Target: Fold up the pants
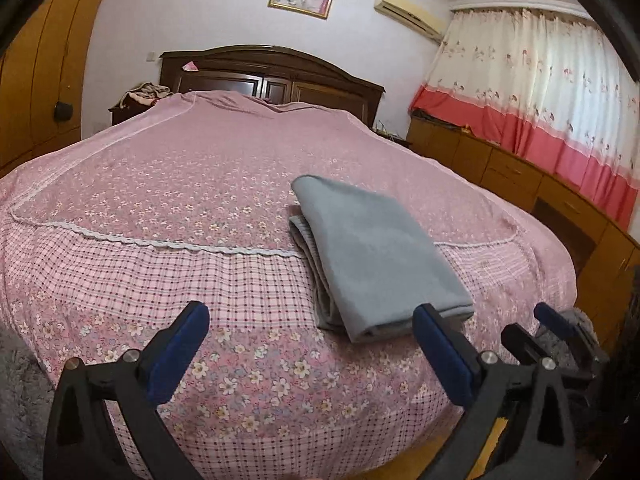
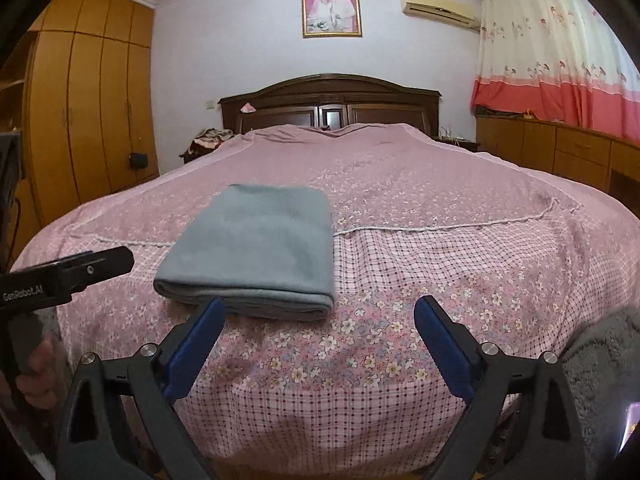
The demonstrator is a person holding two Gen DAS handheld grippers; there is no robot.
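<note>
At the foot of the bed (image 2: 440, 264) I have both claws spread wide and empty: the left gripper (image 1: 310, 330) and the right gripper (image 2: 320, 322) hang just short of the folded pants (image 2: 256, 248), angled slightly down. The left one's right pad (image 1: 438, 344) may overlap the near hem; I can't tell.
</note>
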